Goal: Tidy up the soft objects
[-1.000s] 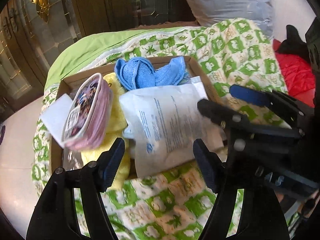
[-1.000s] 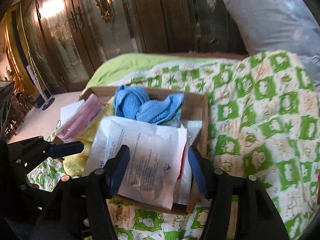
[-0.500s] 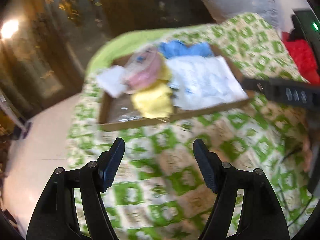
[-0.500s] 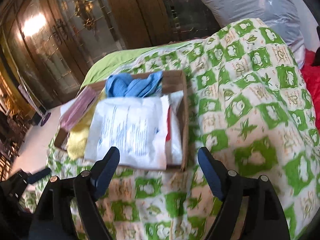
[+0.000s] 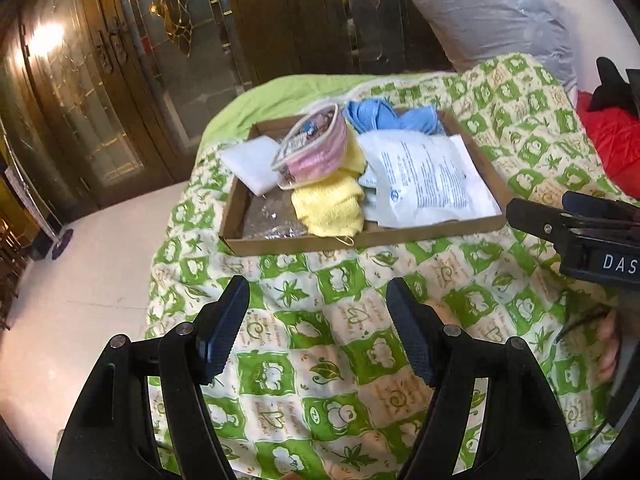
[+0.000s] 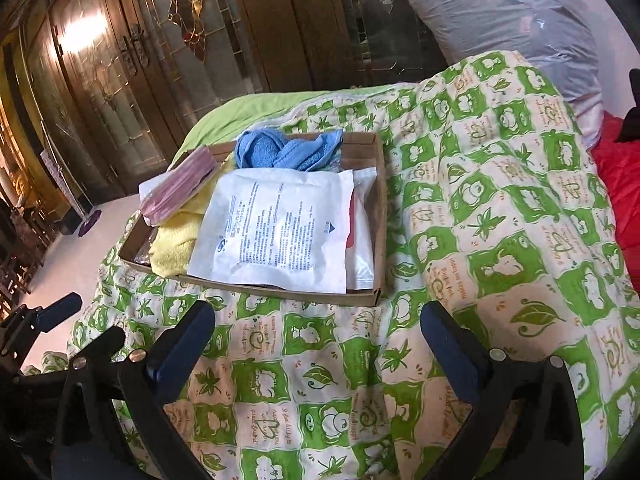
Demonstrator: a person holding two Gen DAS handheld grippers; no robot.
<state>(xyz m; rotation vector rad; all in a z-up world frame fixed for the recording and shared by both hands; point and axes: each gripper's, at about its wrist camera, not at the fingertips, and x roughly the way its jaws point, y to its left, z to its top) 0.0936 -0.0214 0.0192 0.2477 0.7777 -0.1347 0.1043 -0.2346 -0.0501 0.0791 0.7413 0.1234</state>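
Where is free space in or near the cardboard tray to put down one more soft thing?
The cardboard tray is crowded: only its near-left corner beside the yellow towel shows a bare patch. The green quilt between tray and grippers is free, and also right of the tray.

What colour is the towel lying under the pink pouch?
Yellow towel; left wrist view shows it best.

bed (image 5: 360,360) w/ green-check quilt | dark wood wardrobe (image 6: 132,64), glass doors, lamp glare | pale tile floor (image 5: 80,280)
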